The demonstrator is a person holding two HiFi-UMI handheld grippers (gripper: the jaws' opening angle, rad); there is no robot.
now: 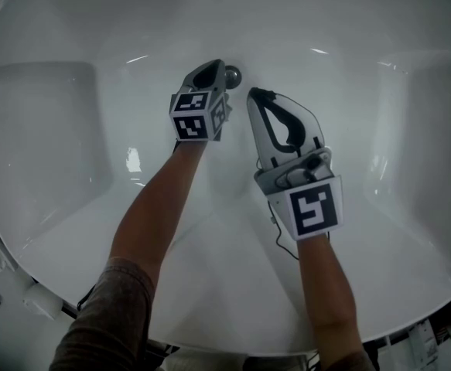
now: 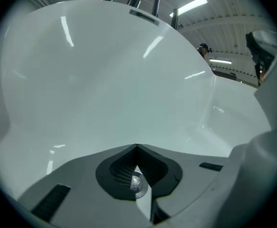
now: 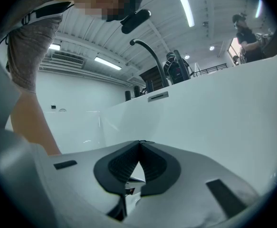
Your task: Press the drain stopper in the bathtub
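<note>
— What colour is the bathtub (image 1: pixel 47 230)?
— Glossy white all over, streaked with pale reflections. The drain stopper (image 1: pixel 232 74) is shiny silver.
— And the tools?
— The left gripper (image 1: pixel 213 66) and the right gripper (image 1: pixel 254 93) have light grey shells. Their jaws carry dark grey pads (image 2: pixel 117 170) with a fine grid texture. The marker cubes (image 1: pixel 315 209) show black squares on white.
— Anything else?
— The sleeve (image 1: pixel 101 315) is greyish brown, and the tap (image 3: pixel 150 56) looks black.

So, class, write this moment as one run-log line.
left hand-held gripper: shut, tip by drain stopper | right hand-held gripper: shut, empty
</note>
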